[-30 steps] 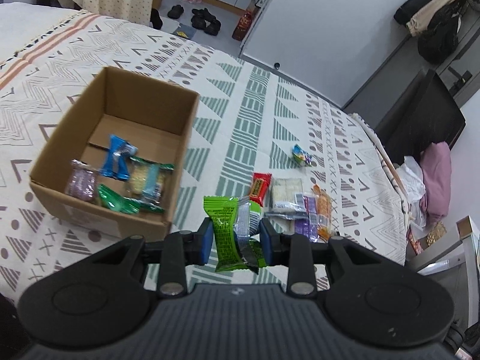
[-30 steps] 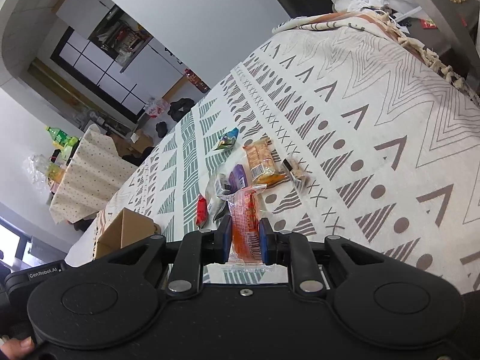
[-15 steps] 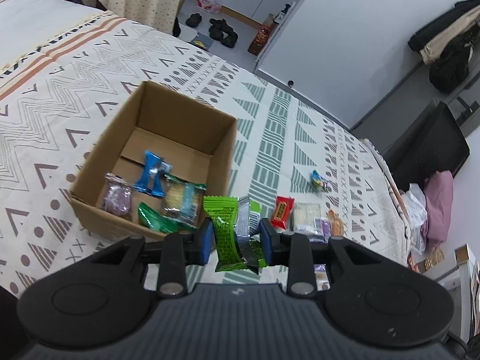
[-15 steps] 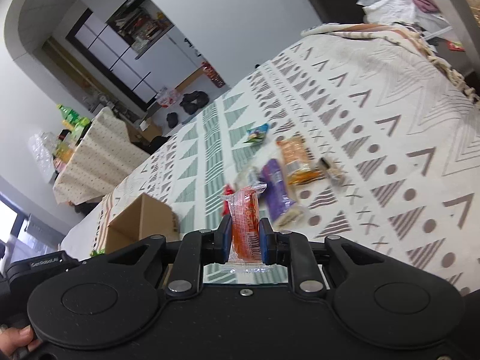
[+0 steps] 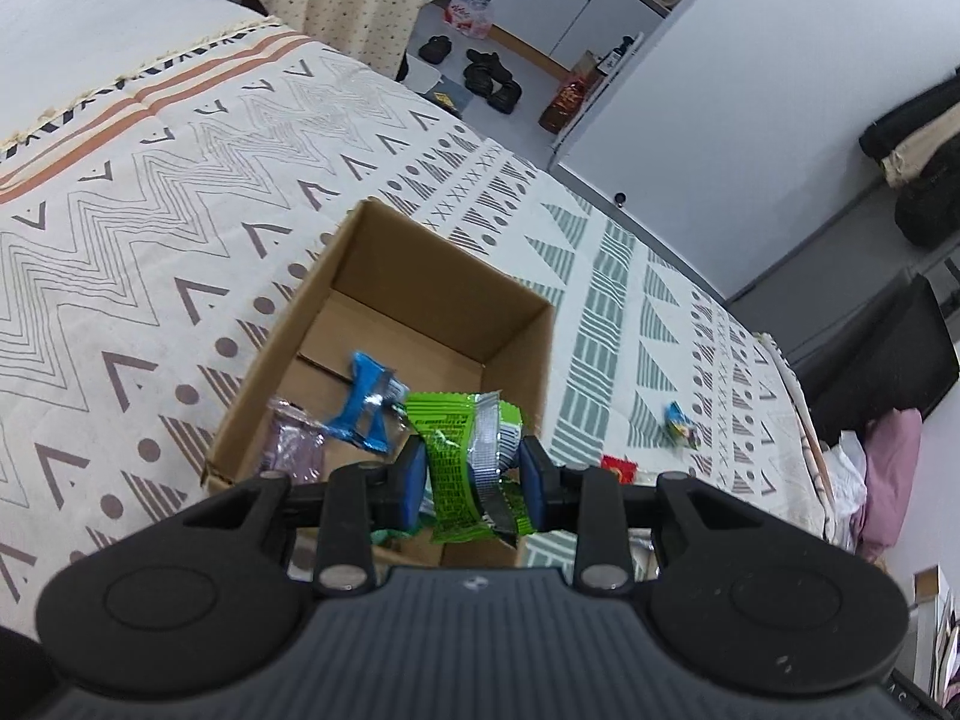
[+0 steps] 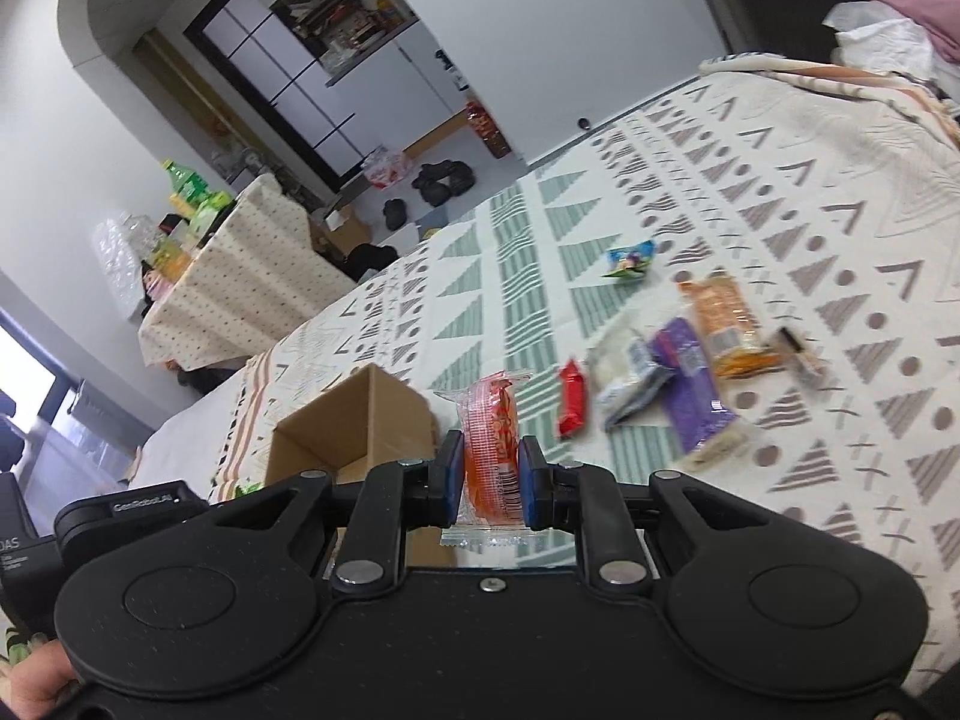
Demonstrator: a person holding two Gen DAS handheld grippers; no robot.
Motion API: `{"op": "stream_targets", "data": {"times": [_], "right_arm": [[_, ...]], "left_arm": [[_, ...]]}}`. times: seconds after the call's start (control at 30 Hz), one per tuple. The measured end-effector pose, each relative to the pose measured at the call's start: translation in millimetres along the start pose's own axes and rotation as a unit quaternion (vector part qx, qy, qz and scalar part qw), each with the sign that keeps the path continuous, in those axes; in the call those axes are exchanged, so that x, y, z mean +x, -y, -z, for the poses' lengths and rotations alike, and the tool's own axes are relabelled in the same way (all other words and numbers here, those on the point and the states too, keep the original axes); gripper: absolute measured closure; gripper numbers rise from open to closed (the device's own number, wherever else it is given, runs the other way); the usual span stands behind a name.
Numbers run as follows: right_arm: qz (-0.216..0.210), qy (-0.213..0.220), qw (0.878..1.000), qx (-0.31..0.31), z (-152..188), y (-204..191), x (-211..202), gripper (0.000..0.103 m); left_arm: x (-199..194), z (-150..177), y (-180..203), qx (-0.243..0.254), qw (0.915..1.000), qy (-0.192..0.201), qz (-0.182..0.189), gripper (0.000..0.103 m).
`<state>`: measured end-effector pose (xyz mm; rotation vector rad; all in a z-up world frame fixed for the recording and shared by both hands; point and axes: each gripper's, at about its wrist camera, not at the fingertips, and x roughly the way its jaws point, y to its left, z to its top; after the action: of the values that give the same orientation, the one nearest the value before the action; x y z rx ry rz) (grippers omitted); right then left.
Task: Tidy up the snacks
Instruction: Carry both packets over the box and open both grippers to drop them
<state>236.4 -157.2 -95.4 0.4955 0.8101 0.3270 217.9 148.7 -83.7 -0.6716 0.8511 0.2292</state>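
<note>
Bed (image 5: 180, 192) with patterned cover fills the lower frame. White walls (image 5: 750, 90); grey floor with shoes (image 5: 489, 75) at upper centre. Dotted cloth (image 6: 240, 276) drapes a table, left. Arched doorway (image 6: 120, 12) upper left.

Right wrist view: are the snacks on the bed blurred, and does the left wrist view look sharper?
Right wrist view: the loose snacks, such as the purple packet and red packet, are smeared by motion blur, while the orange packet in the right claw stays crisp. Left wrist view: sharper overall; the cardboard box edges look clean, though fisheye bends the bed's pattern.
</note>
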Motion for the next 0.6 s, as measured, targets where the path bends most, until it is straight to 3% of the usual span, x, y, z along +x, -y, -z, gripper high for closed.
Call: {"op": "stream_targets", "data": {"times": [0.6], "right_arm": [[-0.033, -0.049, 0.998, -0.037, 4.9, -72.7, 64.2, 0.084]], "left_arm": [[36.0, -23.3, -38.0, -0.045, 0.9981, -0.023, -0.035, 0.071]]}}
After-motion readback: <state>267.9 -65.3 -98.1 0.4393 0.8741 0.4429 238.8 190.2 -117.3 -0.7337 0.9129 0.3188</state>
